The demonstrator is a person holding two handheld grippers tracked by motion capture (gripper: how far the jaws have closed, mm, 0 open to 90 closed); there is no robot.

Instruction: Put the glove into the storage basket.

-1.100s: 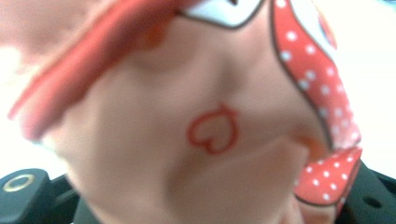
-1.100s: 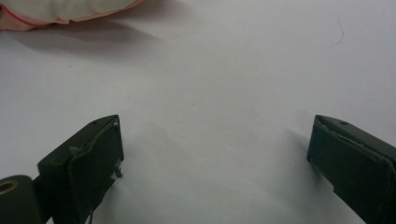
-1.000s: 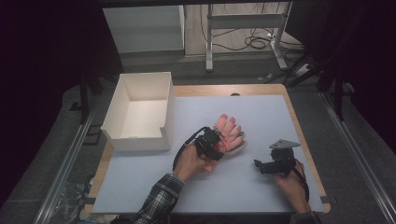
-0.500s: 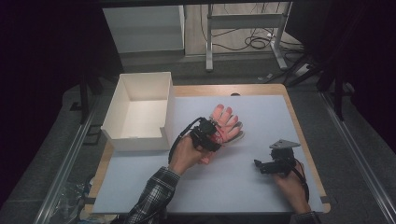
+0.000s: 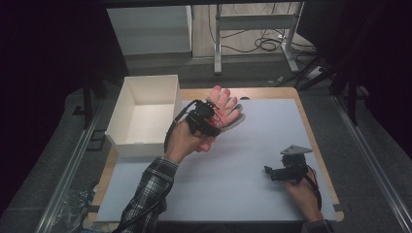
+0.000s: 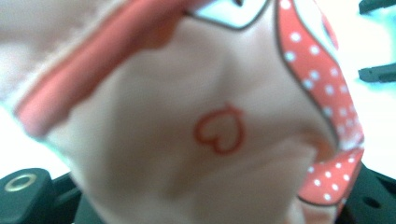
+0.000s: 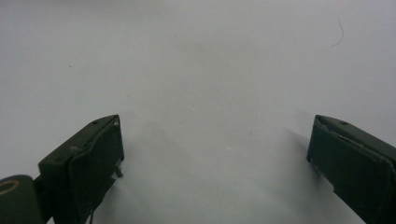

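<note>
The left gripper [image 5: 210, 118] holds the soft pink glove with red dotted trim [image 5: 227, 109] up near the open white box [image 5: 145, 112] at nine o'clock, the right gripper [image 5: 283, 171] rests wide open, and the floppy glove could slip out.

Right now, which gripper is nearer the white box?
Left. The left gripper holds a pink glove just right of the white box; the right gripper rests open, far across the table.

A pink glove [image 5: 226, 109] with red trim is held in the left claw [image 5: 206, 119], lifted above the counter [image 5: 272, 141]. Its fingers fan outward. Close up, a red heart outline and white-dotted red bands mark the fabric.
</note>
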